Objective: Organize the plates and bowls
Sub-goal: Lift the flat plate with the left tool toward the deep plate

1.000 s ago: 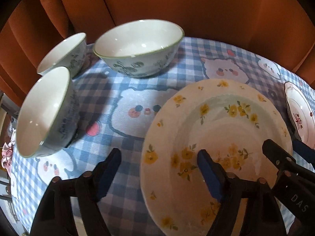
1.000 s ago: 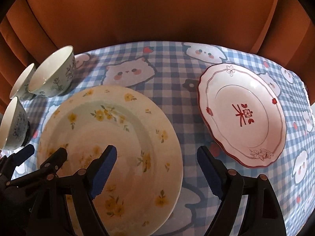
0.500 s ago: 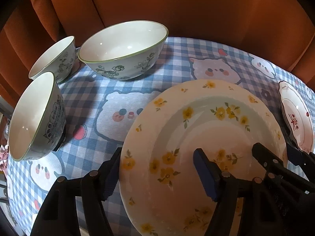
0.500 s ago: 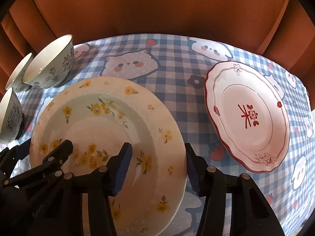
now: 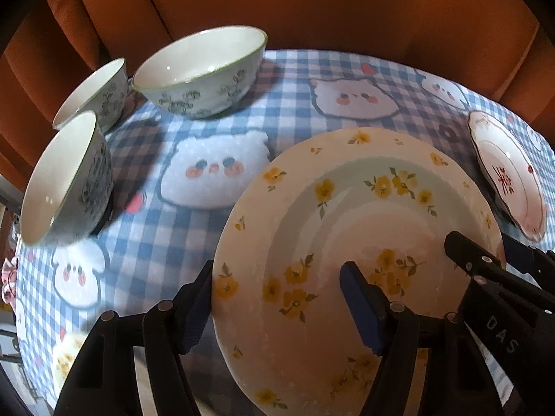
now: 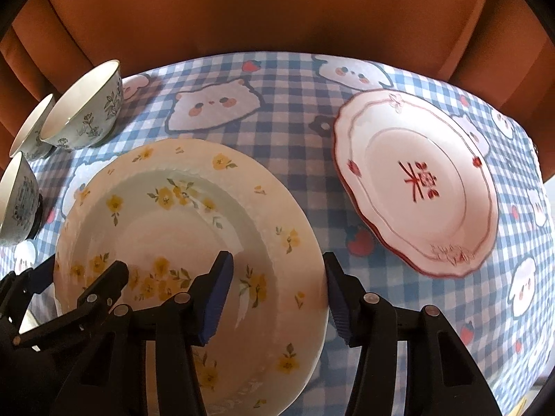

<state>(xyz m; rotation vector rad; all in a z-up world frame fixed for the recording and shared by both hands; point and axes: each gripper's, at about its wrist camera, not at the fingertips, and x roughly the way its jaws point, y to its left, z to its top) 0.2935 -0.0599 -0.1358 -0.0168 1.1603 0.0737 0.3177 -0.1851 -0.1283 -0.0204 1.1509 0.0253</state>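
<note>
Straddling opposite rims of the yellow-flowered plate (image 6: 180,242) at the worktop's near edge, my left claw (image 5: 277,305) and right claw (image 6: 277,298) gape wide, gripping nothing; closing unevenly could tip it off the edge, I judge.

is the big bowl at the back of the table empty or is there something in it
Empty. The left wrist view looks into the large bowl and shows only bare white glaze with small glints, though the near wall hides the very bottom.
</note>
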